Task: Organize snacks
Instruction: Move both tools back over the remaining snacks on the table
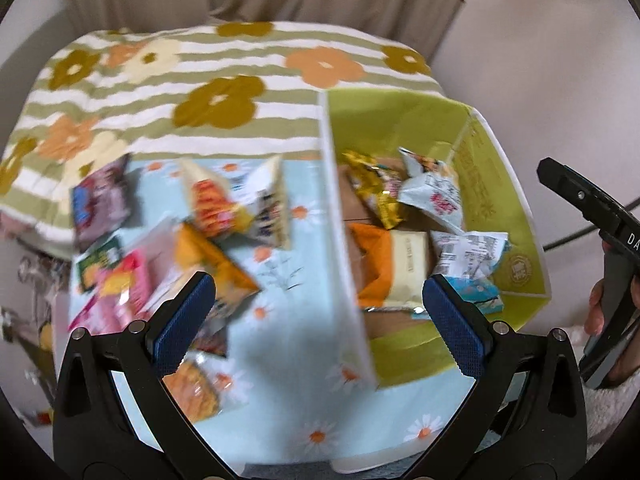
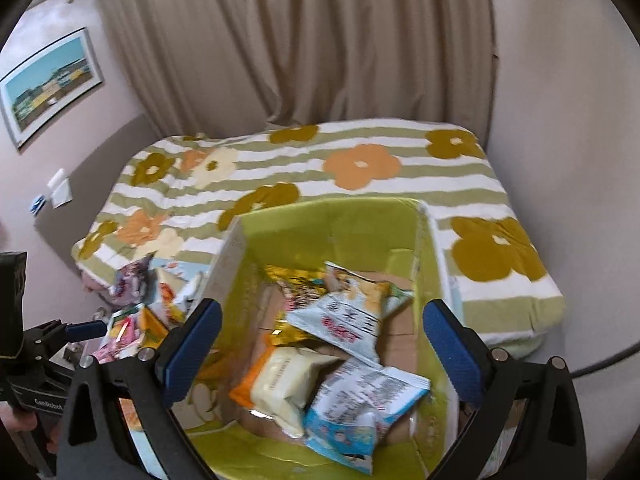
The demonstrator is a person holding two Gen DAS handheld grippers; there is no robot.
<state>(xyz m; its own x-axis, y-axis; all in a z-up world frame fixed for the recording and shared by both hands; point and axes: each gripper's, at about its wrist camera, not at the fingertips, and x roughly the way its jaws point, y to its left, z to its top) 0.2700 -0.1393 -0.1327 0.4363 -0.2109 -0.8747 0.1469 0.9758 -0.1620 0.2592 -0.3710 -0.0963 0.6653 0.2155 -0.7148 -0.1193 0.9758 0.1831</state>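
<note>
Two surfaces, bed (image 2: 360, 168) behind, daisy-print bench (image 1: 280, 360) in front; green box (image 2: 332, 220) of snack packets (image 2: 344, 320) under right hand-held gripper (image 2: 322, 344), jaws wide, empty; loose packets (image 1: 208, 208) beyond left hand-held gripper (image 1: 316, 320), also wide, empty

Motion blur smears the loose snack packets (image 1: 168, 248) so no print reads, the left gripper (image 1: 316, 312) fingers cover packets below, and the box (image 2: 332, 216) near wall is cut off at the right-wrist frame's bottom.
</note>
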